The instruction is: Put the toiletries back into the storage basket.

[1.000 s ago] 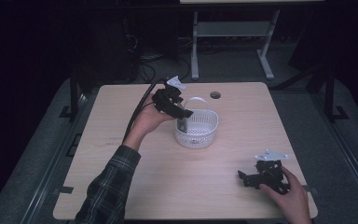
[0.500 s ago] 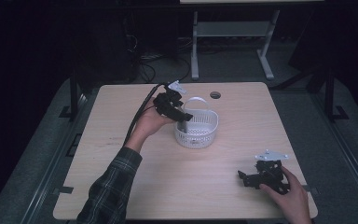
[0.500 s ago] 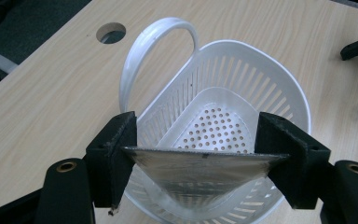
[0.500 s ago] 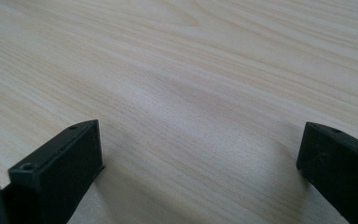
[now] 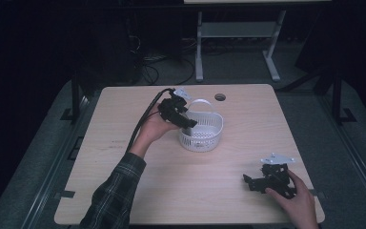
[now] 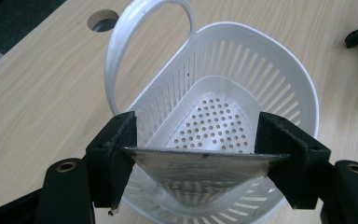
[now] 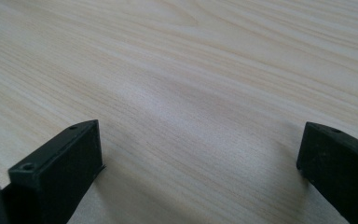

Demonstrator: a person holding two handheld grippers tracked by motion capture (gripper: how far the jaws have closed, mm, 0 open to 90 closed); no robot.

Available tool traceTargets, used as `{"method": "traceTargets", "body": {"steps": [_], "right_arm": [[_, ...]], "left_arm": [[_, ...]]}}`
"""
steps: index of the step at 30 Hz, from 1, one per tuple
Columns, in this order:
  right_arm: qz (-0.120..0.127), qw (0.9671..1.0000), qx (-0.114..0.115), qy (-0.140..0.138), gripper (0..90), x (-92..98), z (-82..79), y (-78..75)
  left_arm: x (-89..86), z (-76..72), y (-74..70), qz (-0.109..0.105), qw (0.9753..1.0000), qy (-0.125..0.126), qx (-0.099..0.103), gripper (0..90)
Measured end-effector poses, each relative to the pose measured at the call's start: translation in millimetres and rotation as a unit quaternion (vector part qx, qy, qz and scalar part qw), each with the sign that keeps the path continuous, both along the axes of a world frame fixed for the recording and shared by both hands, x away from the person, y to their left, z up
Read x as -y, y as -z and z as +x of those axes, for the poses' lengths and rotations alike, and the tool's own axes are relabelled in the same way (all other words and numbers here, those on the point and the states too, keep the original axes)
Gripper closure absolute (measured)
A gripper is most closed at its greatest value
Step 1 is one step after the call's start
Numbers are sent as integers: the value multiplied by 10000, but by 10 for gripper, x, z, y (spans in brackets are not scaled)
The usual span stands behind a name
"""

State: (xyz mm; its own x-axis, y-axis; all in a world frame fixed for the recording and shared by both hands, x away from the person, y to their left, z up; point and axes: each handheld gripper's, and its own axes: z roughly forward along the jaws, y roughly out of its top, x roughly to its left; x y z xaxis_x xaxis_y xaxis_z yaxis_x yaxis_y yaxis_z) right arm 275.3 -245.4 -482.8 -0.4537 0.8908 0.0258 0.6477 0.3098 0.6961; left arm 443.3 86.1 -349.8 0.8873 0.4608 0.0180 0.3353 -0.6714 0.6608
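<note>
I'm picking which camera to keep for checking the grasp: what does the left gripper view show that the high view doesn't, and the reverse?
Left gripper view: a flat metal piece clamped between the jaws above the basket, plus the basket's perforated floor. High view: the right gripper resting open near the table's front right corner, and both forearms. Both show the white basket, its handle, the table hole and the left gripper.

A light wooden desk point(image 5: 124, 143) in a dark room. Near the frame's centre, the left gripper point(image 5: 189, 123) is at the rim of a white basket point(image 5: 205, 136). At lower right, the right gripper point(image 5: 248, 180) rests on the desk, well apart from the basket.
</note>
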Motion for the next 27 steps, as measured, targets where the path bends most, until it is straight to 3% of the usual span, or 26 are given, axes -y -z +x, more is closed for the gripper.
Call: {"method": "traceTargets", "body": {"steps": [12,14,19,27], "right_arm": [[0,10000,0,0,0,0,0,0],[1,10000,0,1,0,0,0,0],[1,10000,0,1,0,0,0,0],[1,10000,1,1,0,0,0,0]], "left_arm": [[-19,-9,42,7,10000,11,-18,289],[-20,-8,40,-77,9999,-1,-66,282],[-15,-1,50,24,9999,50,-89,210],[-51,-15,15,-64,10000,-32,-67,149]]}}
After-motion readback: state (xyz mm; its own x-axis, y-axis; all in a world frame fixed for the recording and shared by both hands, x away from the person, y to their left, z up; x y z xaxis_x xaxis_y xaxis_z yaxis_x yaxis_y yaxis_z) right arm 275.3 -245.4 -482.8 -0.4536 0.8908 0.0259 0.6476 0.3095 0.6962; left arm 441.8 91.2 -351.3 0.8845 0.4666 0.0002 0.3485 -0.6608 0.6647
